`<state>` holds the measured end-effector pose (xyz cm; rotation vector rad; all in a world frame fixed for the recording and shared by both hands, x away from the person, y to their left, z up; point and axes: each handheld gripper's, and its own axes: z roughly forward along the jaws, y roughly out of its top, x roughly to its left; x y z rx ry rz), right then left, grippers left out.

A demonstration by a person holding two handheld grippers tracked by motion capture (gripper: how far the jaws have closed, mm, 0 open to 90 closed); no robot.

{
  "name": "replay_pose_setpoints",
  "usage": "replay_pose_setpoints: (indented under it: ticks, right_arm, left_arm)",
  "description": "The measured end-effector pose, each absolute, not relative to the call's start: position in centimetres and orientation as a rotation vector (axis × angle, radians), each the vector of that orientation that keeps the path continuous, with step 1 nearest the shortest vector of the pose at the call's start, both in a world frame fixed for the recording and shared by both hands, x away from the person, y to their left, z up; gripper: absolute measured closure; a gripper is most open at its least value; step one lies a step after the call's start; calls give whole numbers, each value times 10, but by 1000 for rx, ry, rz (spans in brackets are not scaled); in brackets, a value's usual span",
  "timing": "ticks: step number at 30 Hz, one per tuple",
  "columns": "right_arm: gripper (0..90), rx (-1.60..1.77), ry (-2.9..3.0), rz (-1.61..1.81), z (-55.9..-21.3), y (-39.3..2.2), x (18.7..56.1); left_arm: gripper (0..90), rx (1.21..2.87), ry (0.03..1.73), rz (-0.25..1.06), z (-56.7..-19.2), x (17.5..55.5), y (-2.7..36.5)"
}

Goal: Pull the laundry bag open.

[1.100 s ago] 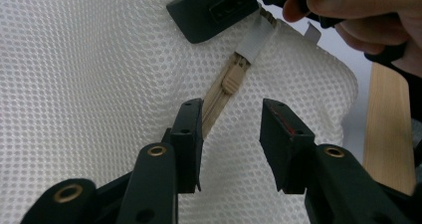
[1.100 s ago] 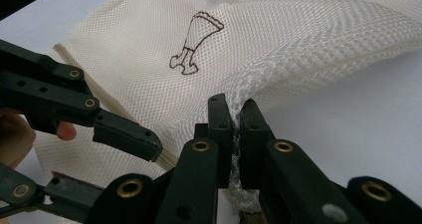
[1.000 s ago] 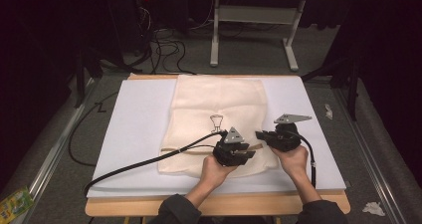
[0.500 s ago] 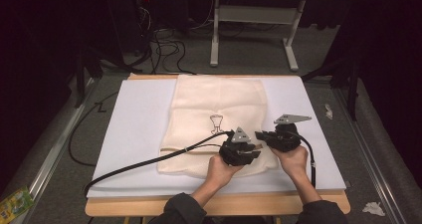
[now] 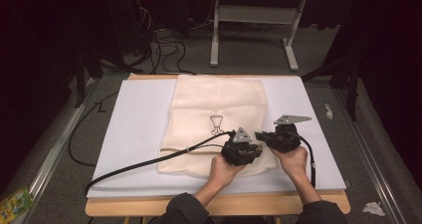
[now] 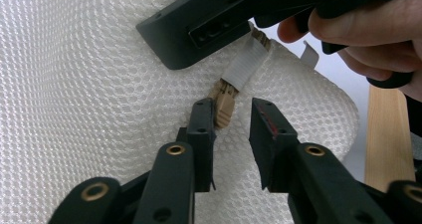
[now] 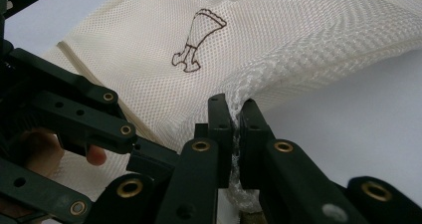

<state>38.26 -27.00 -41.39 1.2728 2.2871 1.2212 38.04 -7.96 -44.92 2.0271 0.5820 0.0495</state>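
A cream mesh bag [image 5: 214, 104] with a small printed figure [image 5: 216, 123] lies flat on the white mat. My right gripper [image 7: 235, 107] is shut on a bunched fold of the bag's edge, lifting it a little. In the high view it [image 5: 260, 134] sits at the bag's near right corner. My left gripper [image 6: 232, 107] points at the same spot. Its jaws have just been closing around the tan zipper pull [image 6: 223, 107], which rests against the left jaw with a gap still showing on the other side. A white tab [image 6: 244, 62] runs from the pull up under the right gripper's jaw.
The white mat [image 5: 139, 119] covers a wooden table [image 5: 149, 206]. The left gripper's cable [image 5: 149, 162] trails across the mat to the near left. Behind the table stand a white frame [image 5: 254, 30] and floor cables. Scraps lie on the carpet at both sides.
The left gripper has edged a little to the right, closer to the right gripper. The right hand and the bag have kept still.
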Motion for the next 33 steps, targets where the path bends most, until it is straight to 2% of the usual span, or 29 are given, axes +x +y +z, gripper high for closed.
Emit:
replay_pose_setpoints:
  ticks: [16,33]
  right_arm:
    - [884,1273,2296,1215,-415,-270,382]
    - [885,1266,2303,1206,-418,-277,381]
  left_arm:
    - [861,2022,572,34,-451,383,-80]
    - [871,2054,553,43,-446,382,-75]
